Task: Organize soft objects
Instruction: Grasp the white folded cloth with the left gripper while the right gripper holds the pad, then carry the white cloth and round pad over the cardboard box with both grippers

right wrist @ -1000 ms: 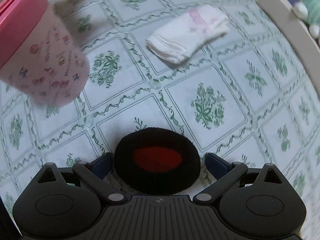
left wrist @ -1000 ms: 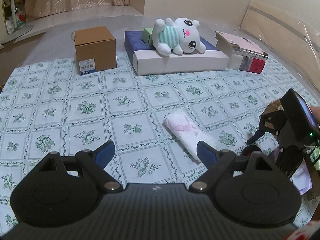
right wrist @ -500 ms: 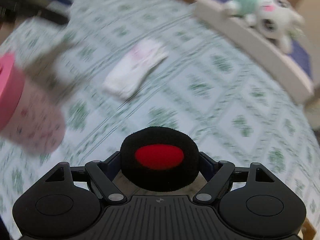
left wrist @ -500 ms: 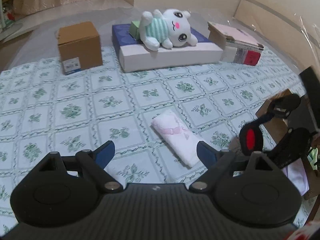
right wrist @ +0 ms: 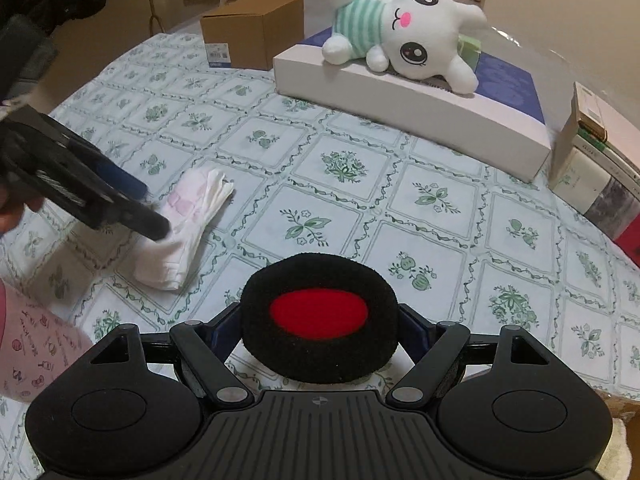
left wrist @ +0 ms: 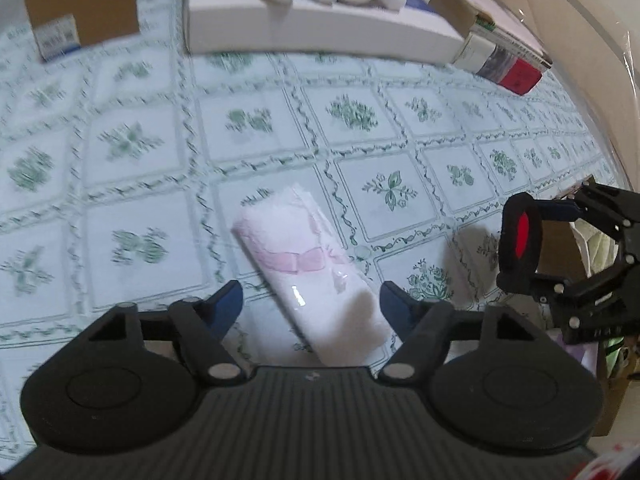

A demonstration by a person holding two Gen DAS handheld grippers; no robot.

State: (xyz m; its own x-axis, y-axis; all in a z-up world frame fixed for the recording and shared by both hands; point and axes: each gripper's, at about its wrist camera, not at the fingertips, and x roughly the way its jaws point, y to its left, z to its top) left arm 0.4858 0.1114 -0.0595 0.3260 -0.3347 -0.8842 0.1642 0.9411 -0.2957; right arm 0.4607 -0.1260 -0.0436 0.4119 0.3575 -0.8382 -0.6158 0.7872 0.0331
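In right claw [right wrist: 320, 322] | round black pad [right wrist: 320, 334], red centre | upright

Folded white cloth [left wrist: 316, 276] with pink bow print lay flat on the tablecloth, angled diagonally, near end between the open left fingers. Round black foam pad [right wrist: 319, 317] with red centre sat pinched off the table. White plush bunny [right wrist: 404, 36] in green-striped top lay on its side atop the white box.

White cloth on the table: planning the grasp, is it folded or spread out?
Folded: the white cloth lies as a compact oblong, stacked layers showing at its end.
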